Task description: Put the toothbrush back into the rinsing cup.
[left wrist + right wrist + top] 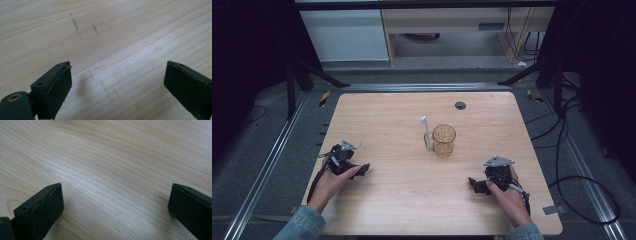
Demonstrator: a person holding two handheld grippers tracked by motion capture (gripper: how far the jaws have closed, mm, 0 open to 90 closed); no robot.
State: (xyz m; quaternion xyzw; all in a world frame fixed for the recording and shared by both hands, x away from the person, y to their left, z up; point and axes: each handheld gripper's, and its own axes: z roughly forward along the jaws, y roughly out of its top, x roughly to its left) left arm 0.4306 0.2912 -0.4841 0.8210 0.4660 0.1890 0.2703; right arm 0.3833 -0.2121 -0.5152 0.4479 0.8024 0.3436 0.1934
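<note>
An amber glass cup (444, 140) stands upright near the middle of the wooden table (397, 195). A white toothbrush (426, 132) rests just left of it, its head pointing to the far side. My left gripper (363, 169) lies at the table's left, held by a hand, jaws pointing right. In the left gripper view the left gripper (117, 85) is open over bare wood. My right gripper (473, 184) sits at the front right, pointing left. The right gripper (116, 207) is open too, with only wood grain between its pads.
A small dark grommet (460, 105) is set in the table near its far edge. Faint pencil marks (75, 23) show on the wood ahead of the left jaws. Black cables (572, 185) trail over the floor at right. A white cabinet (344, 32) stands beyond the table.
</note>
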